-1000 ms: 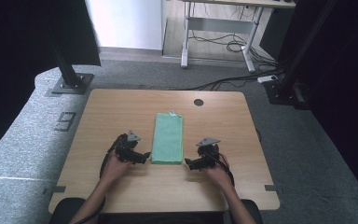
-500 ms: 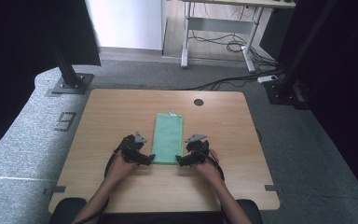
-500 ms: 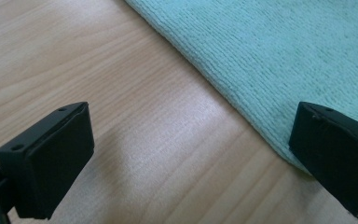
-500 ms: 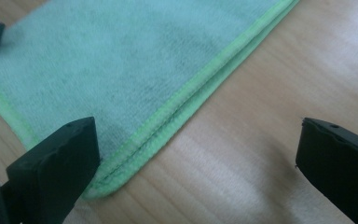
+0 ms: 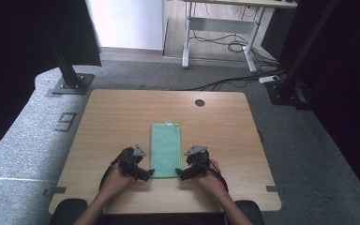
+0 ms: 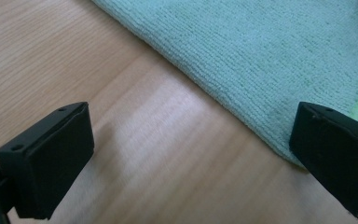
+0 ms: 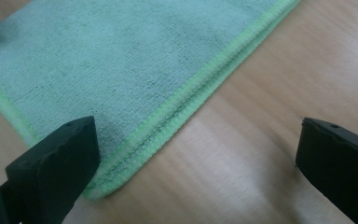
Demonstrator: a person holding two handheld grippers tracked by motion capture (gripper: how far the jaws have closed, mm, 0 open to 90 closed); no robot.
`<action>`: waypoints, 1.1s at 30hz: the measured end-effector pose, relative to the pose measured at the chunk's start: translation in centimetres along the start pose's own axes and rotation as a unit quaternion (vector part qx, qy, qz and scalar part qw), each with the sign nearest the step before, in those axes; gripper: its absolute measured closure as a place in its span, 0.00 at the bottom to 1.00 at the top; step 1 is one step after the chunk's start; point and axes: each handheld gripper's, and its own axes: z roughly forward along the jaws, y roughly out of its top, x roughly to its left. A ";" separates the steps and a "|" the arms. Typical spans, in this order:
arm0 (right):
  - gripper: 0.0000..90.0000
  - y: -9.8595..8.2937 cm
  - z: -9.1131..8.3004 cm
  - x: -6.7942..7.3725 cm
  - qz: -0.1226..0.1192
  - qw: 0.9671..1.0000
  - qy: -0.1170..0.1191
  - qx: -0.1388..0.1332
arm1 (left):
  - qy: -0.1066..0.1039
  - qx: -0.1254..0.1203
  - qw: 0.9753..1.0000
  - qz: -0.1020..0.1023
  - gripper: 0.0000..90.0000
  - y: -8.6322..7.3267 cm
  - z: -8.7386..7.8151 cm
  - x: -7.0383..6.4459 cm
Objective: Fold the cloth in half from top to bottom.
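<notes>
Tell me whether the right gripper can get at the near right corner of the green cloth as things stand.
Probably yes: the right gripper stands open, its jaws astride the green cloth corner, with bare table and nothing between.

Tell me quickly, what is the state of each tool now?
Left tool: open, holding nothing, at the near left corner of the green cloth.
Right tool: open, holding nothing, at its near right corner.

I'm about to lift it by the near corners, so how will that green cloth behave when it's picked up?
The green cloth lies flat and looks like thin, soft terry, so it will likely droop between the left gripper and right gripper. Its stitched hem should give a firmer bite. Probably light.
</notes>
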 end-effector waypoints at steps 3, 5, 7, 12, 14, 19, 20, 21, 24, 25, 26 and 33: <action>0.00 -0.3 -0.3 0.5 -0.006 1.000 0.004 0.002 | 0.005 -0.019 1.000 -0.008 0.00 0.9 -0.5 0.6; 0.00 -0.5 -0.5 0.6 -0.007 1.000 0.006 0.002 | 0.008 -0.031 0.999 -0.018 0.00 1.6 -0.5 1.4; 0.00 -0.7 -0.7 0.8 -0.005 1.000 0.009 0.003 | 0.021 -0.038 0.999 -0.021 0.00 2.3 0.0 2.1; 0.00 -1.1 -1.1 1.1 -0.006 1.000 0.013 0.003 | 0.035 -0.049 0.997 -0.043 0.00 3.5 1.9 3.8; 0.00 -1.2 -1.1 1.2 -0.008 1.000 0.014 0.004 | 0.035 -0.049 0.997 -0.045 0.00 3.6 2.5 4.0; 0.00 -1.2 -1.1 1.1 -0.006 1.000 0.016 0.004 | 0.046 -0.034 0.997 -0.042 0.00 3.6 3.9 3.9; 0.00 -1.2 -1.1 1.1 -0.006 1.000 0.016 0.004 | 0.041 -0.035 0.998 -0.045 0.00 3.5 4.1 4.0; 0.00 -1.2 -1.1 1.1 -0.006 1.000 0.017 0.005 | 0.036 -0.037 0.997 -0.051 0.00 3.4 4.2 4.1; 0.00 -1.1 -1.1 1.1 -0.007 1.000 0.018 0.007 | 0.022 -0.039 0.997 -0.065 0.00 3.2 4.3 4.4; 0.00 -1.0 -1.1 1.0 0.001 1.000 0.021 0.013 | 0.023 -0.039 0.997 -0.065 0.00 3.2 4.3 4.4; 0.00 -0.9 -1.1 0.9 0.007 1.000 0.027 0.013 | 0.023 -0.039 0.997 -0.064 0.00 3.2 4.3 4.4; 0.02 0.2 -1.0 -0.5 0.019 1.000 0.024 -0.001 | 0.024 -0.044 0.997 -0.067 0.03 3.0 4.1 4.1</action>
